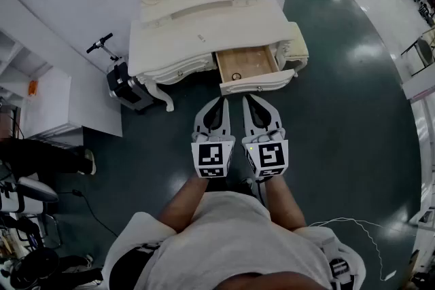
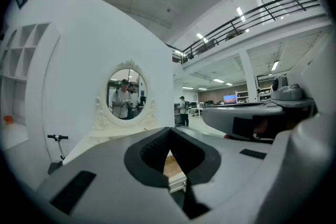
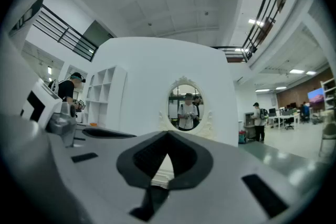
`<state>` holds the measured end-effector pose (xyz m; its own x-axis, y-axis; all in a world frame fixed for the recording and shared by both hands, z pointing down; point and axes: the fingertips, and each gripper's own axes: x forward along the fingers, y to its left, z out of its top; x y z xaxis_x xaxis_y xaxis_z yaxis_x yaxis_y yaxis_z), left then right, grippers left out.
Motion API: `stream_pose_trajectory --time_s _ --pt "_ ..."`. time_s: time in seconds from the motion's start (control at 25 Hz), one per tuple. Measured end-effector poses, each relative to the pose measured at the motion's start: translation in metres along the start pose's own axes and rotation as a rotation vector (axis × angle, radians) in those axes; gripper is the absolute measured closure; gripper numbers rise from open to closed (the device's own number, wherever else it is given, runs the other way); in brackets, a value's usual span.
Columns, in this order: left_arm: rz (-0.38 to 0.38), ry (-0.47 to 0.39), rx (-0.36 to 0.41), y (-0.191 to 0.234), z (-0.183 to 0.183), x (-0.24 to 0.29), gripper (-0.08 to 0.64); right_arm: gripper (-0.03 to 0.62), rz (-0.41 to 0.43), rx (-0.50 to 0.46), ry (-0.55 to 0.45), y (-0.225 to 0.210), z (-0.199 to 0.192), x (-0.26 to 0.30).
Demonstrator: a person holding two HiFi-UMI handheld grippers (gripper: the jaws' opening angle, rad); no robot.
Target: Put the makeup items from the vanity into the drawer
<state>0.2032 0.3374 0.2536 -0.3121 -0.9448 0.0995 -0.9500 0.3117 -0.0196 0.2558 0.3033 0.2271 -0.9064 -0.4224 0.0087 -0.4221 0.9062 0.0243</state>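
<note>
**Head view with both gripper views: stance before a pick.**

Left tool (image 1: 219, 101) and right tool (image 1: 248, 100) side by side, each closed tip to tip on nothing, as confirmed in the two gripper views. Both held just short of the front of the open wooden drawer (image 1: 250, 59) of the cream carved vanity bench (image 1: 170, 51).

**Hazards, as judged from this stance.**
- Reaching across the drawer: risk of a tool or forearm catching the drawer front and nudging it shut.
- Arriving with jaws closed: likely to shove a small item along the bench top rather than grip it.
- Pinching so slight an item off-centre: likely to let it slip and drop past the bench edge to the floor.
- Moving two tools this close together: risk of knocking one against the other.

**Position of the task's things.**
- Inside the drawer, near its front wall: one small round item (image 1: 236, 76), too small to identify.
- Beyond the drawer and to its left, on the bench top: one small pale item (image 1: 200, 38), probably makeup, too small to name. Well apart from both tools, with the drawer lying between.
</note>
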Motion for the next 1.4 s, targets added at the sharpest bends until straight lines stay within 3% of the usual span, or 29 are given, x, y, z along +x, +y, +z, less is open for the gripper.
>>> stream_pose_trajectory --time_s 0.4,0.84,1.4 --pt "0.008 0.016 -0.049 0.053 -0.007 0.038 0.554 0.578 0.018 0.001 0.028 0.011 -0.007 0.063" --pt "-0.008 0.046 -0.068 0.127 -0.022 0.103 0.554 0.577 -0.05 0.004 0.08 -0.001 -0.028 0.155" --pt "-0.114 0.039 -0.08 0.172 -0.01 0.158 0.554 0.577 -0.154 0.011 0.098 -0.008 -0.02 0.22"
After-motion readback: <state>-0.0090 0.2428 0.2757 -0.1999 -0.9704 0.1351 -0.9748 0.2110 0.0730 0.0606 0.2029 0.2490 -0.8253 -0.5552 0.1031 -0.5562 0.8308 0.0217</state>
